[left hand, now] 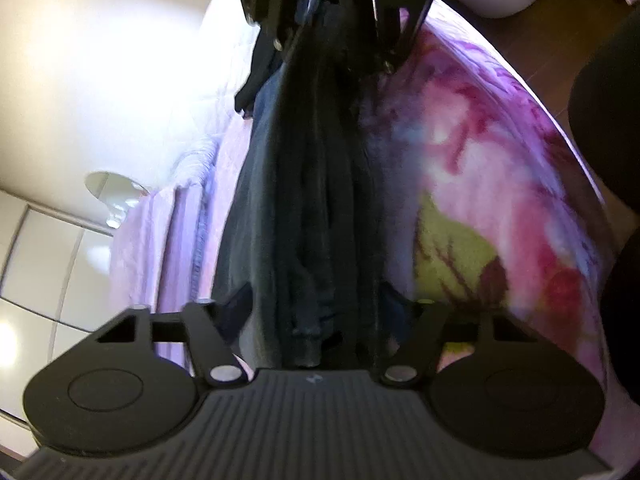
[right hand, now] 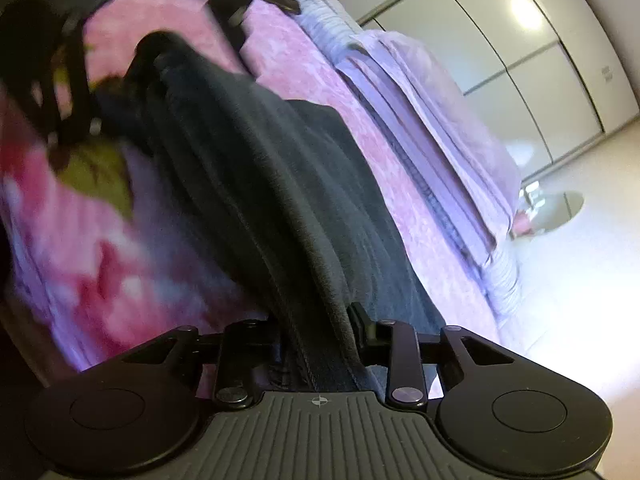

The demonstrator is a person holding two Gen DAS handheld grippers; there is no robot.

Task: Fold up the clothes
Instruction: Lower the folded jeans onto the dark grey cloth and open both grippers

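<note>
A dark grey-blue garment (left hand: 312,208) is stretched in a bunched band between my two grippers, held above a bed. My left gripper (left hand: 316,320) is shut on one end of it. My right gripper (left hand: 328,32) shows at the top of the left wrist view, shut on the other end. In the right wrist view the garment (right hand: 256,184) runs from my right gripper (right hand: 320,344) away to my left gripper (right hand: 120,80) at the upper left. Both views are blurred.
Under the garment lies a pink floral bedspread (left hand: 480,168) with a yellow-green patch (left hand: 452,256). Folded lilac bedding (right hand: 432,120) lies along the bed's edge. White wardrobe doors (right hand: 520,48) and pale floor (right hand: 568,280) lie beyond. A dark wood floor (left hand: 532,48) is on the other side.
</note>
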